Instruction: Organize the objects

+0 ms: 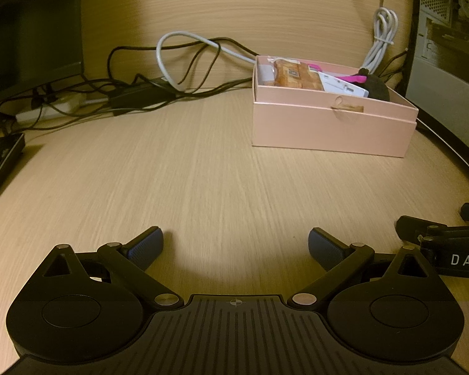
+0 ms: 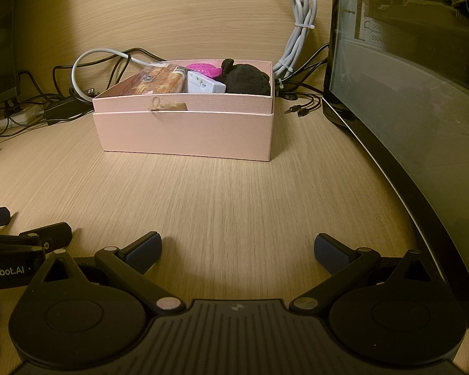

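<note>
A pink cardboard box [image 1: 328, 131] [image 2: 184, 134] stands open on the wooden desk. It holds a brown printed packet [image 1: 294, 76] [image 2: 154, 81], a white device [image 1: 344, 89] [image 2: 203, 86], a magenta plastic item [image 1: 353, 78] [image 2: 201, 68] and a black fabric lump [image 1: 380, 89] [image 2: 247, 78]. My left gripper [image 1: 236, 247] hovers low over the bare desk, well short of the box, open and holding nothing. My right gripper [image 2: 237, 250] is also open and holds nothing, facing the box from the front. Each gripper shows at the edge of the other's view.
Tangled black and grey cables [image 1: 159, 75] and a power strip [image 1: 47, 109] lie behind the box on the left. A bundled grey cable [image 2: 300, 31] hangs at the back wall. A computer case with a glass side [image 2: 406, 93] stands right; a dark monitor [image 1: 28, 31] stands left.
</note>
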{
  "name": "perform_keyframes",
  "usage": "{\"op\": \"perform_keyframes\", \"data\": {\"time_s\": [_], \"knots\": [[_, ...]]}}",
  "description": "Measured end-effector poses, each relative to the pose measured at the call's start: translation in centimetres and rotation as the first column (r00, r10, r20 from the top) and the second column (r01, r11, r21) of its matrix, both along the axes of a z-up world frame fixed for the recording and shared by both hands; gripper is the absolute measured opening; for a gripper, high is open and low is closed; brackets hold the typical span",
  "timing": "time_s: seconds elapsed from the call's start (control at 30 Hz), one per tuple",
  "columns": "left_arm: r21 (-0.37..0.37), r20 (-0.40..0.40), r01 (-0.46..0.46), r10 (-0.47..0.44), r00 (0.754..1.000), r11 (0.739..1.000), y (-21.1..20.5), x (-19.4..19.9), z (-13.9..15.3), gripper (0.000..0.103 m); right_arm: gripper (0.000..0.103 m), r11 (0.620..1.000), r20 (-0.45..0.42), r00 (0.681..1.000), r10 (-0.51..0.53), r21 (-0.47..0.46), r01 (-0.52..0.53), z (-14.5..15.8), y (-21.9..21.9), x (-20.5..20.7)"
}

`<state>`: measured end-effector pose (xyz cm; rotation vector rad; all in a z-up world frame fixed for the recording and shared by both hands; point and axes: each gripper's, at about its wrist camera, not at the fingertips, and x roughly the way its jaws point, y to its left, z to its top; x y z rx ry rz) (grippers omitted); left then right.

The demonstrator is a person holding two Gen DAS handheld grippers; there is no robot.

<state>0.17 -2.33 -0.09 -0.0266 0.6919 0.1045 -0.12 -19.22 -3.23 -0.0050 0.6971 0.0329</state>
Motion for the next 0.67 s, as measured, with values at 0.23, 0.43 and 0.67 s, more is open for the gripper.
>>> {"op": "perform_keyframes", "data": {"time_s": [0.23,0.43,0.67], "knots": [[0.001,0.0,0.0,0.0,1.0,1.0,0.05,0.0,0.0,0.102,0.103,1.0,0.0,1.0,0.0,0.0,0.0,0.02,-0.01,0.0],[0.001,-0.001,0.0,0.0,1.0,1.0,0.06,0.0,-0.01,0.102,0.103,1.0,-0.001,1.0,0.0,0.0,0.0,0.05,-0.02,0.0],[-0.005,0.001,0.008,-0.008,1.0,1.0,0.22,0.01,0.0,0.102,0.103,1.0,-0.001,1.0,0.001,0.0,-0.001,0.05,-0.02,0.01]]}}
